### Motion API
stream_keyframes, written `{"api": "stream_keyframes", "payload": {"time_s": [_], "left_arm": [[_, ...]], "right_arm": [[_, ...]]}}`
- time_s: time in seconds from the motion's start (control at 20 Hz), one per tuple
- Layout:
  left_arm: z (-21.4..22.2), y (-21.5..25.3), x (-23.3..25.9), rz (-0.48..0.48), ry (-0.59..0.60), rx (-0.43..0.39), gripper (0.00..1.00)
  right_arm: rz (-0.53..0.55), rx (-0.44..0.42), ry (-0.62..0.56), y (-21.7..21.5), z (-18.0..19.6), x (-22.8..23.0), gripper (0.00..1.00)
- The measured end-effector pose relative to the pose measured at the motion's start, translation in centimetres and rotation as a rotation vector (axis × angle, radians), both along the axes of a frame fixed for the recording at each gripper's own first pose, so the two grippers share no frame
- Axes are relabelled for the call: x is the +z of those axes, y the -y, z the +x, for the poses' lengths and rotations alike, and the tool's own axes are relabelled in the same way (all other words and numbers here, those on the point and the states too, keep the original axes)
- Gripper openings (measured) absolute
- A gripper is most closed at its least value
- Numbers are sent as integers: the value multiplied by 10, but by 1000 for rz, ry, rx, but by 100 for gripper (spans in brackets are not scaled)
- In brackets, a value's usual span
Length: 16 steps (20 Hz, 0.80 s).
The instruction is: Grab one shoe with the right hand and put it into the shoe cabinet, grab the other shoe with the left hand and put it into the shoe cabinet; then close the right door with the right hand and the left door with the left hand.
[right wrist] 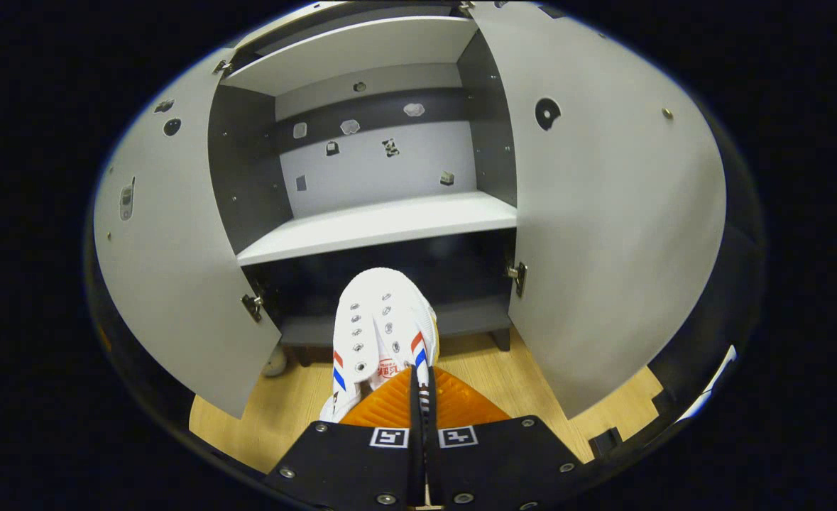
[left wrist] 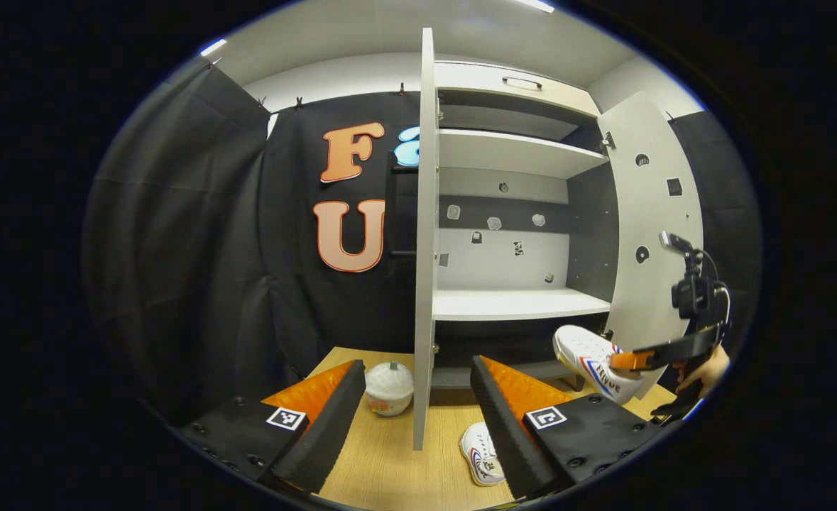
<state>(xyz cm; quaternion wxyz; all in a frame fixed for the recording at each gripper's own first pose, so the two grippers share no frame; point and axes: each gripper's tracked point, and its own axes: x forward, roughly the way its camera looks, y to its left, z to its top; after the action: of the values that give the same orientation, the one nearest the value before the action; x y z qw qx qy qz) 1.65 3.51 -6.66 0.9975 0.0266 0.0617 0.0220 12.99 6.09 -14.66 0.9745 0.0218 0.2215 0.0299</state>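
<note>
My right gripper (right wrist: 418,383) is shut on the heel side of a white shoe (right wrist: 379,326) with red and blue stripes, held off the floor with its toe toward the cabinet's dark bottom compartment (right wrist: 390,284). From the left gripper view the same shoe (left wrist: 595,362) hangs in the right gripper (left wrist: 638,360) in front of the cabinet, a hand (left wrist: 709,372) behind it. The second white shoe (left wrist: 480,454) lies on the wooden floor (left wrist: 390,468) between my left gripper's fingers. My left gripper (left wrist: 411,411) is open and holds nothing. Both cabinet doors stand open: left door (left wrist: 425,241), right door (left wrist: 656,241).
A white round container (left wrist: 389,387) sits on the floor left of the left door's edge. The cabinet has white shelves (right wrist: 383,223) above the bottom compartment. Black cloth walls stand to the left (left wrist: 198,248). The right door (right wrist: 603,213) and left door (right wrist: 170,262) flank the held shoe.
</note>
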Motion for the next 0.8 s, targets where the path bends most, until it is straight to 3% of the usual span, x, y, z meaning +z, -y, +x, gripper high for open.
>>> {"api": "stream_keyframes", "payload": {"time_s": [0.5,0.8], "left_arm": [[8,-8,-5,-12,3,-2,97],[10,-26,-6,-6,1,32,97]], "right_arm": [[34,4,72,-29,115,98,1],[-4,-20,63,-37,199,118,0]]}}
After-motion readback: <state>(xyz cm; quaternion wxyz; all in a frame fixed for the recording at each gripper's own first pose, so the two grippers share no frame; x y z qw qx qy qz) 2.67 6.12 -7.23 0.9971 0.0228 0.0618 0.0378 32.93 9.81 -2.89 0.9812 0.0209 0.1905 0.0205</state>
